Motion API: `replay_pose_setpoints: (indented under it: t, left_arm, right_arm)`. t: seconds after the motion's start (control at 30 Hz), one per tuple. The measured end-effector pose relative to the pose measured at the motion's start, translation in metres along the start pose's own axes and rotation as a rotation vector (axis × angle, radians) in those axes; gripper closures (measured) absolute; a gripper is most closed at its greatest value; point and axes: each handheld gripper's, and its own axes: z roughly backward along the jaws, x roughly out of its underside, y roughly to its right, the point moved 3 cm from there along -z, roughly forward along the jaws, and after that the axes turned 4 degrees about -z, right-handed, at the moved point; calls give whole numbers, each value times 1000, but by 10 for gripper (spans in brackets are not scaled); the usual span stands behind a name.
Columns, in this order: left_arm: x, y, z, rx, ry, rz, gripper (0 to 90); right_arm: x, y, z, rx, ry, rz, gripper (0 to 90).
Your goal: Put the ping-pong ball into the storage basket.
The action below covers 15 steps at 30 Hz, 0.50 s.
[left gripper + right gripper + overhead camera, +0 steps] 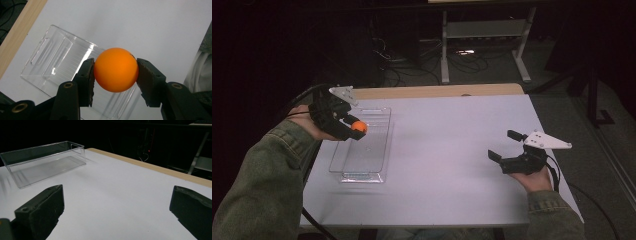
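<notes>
L claw [353, 126] is clamped on an orange ball [359, 126]; in the left gripper view both pads press its sides, ball [116, 69] sitting right btwn them, approx centred. Claw hangs over the clear plastic tray [362, 165], above its far end near the left wall, ball up in the air, not touching the tray floor. Tray [52, 60] is see-through w/ moulded ribs, lying lengthwise on the white surface [452, 165], left side, close to the edge. R claw [504, 145] is apart, nothing btwn its jaws, held low over the surface's right part, well apart from tray & ball. In the right gripper view the tray [45, 162] sits far left, white surface [117, 195] bare btwn the two wide pads.
</notes>
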Motion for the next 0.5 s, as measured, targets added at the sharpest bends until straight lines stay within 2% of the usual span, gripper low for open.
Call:
replay_pose_setpoints:
  t: [0.17,0.5]
  left_arm:
    - [3,-1,-2,-2,-8,5,504]
    - [3,1,-13,7,-34,-13,504]
  right_arm:
    - [0,0,0,1,0,0,0]
    - [0,0,0,1,-1,1,0]
